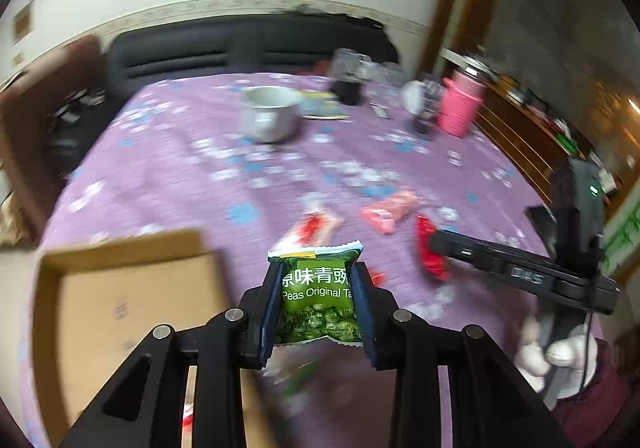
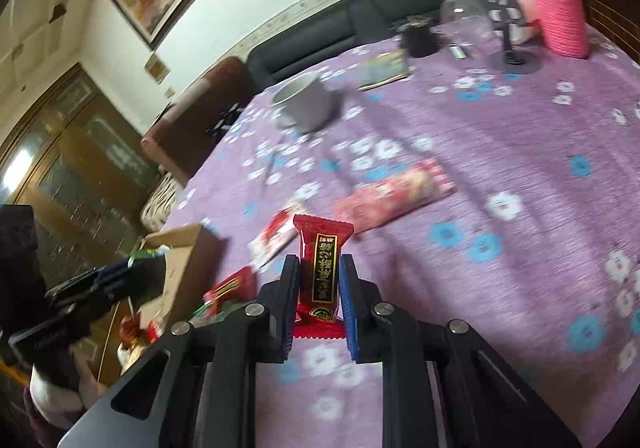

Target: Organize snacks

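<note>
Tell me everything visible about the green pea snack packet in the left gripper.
The green pea packet is a small glossy plastic pillow pack with crimped, zigzag ends. White Chinese characters and the words "Peas Original" sit above a picture of green peas. It looks sealed and full. It stands roughly upright, pinched by its sides between the jaws of the left gripper, held above the purple flowered tablecloth, just right of the open cardboard box. Only the blue pads touch it.
</note>
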Demonstrator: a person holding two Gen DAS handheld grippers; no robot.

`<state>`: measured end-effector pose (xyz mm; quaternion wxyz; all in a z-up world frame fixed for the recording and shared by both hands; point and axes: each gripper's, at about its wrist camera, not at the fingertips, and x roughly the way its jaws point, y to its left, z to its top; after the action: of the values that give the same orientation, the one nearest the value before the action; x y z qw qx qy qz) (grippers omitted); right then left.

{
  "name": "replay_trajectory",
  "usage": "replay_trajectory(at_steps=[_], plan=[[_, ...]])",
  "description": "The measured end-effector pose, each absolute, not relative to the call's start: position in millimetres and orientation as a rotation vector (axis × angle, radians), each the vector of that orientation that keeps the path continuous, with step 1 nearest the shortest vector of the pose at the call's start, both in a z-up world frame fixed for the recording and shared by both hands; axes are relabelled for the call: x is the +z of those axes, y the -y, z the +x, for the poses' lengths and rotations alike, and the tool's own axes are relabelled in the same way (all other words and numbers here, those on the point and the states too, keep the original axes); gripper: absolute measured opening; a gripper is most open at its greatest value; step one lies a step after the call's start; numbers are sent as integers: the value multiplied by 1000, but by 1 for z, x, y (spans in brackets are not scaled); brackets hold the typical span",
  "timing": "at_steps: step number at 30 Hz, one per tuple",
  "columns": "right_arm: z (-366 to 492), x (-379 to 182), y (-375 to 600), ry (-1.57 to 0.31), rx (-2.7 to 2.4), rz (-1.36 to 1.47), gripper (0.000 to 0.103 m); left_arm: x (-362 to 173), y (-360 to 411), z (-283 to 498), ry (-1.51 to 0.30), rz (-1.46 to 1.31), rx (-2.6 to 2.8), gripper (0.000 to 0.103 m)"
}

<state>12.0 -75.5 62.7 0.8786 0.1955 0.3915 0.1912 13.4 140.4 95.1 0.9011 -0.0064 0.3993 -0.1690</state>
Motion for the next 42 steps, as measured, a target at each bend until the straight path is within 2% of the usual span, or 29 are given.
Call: replay_trajectory(at_steps=[10, 18, 19, 21, 22, 23, 24, 27, 31, 34, 38, 42], plan=[[-10, 80, -40, -885, 629, 301, 19, 76, -269, -5, -848, -169, -106, 36], [-6, 74, -128, -940, 714, 189, 19, 52, -314, -14, -889, -281, -36, 36], [-6, 73, -137, -943, 716, 175, 19, 51, -317, -14, -889, -295, -34, 37], [-7, 71, -147, -934, 702, 156, 20, 50, -325, -17, -884, -343, -35, 47], [-5, 70, -149, -931, 692, 158, 29, 51, -327, -18, -880, -353, -36, 57], [-5, 70, -150, -934, 688, 165, 35, 52, -328, -20, -872, -361, -37, 61], [-4, 70, -147, -940, 691, 186, 45, 55, -327, -23, -860, -365, -42, 61], [0, 77, -123, -912, 679, 238, 46, 70, -322, -36, -815, -370, -71, 62], [11, 82, -68, -875, 556, 264, 46, 90, -315, -60, -735, -377, -113, 72], [23, 72, -38, -908, 460, 267, 46, 97, -303, -77, -697, -387, -165, 74], [33, 62, -40, -929, 429, 255, 46, 95, -283, -84, -706, -374, -197, 74], [44, 49, -72, -956, 382, 102, 45, 90, -264, -87, -735, -368, -238, 74]])
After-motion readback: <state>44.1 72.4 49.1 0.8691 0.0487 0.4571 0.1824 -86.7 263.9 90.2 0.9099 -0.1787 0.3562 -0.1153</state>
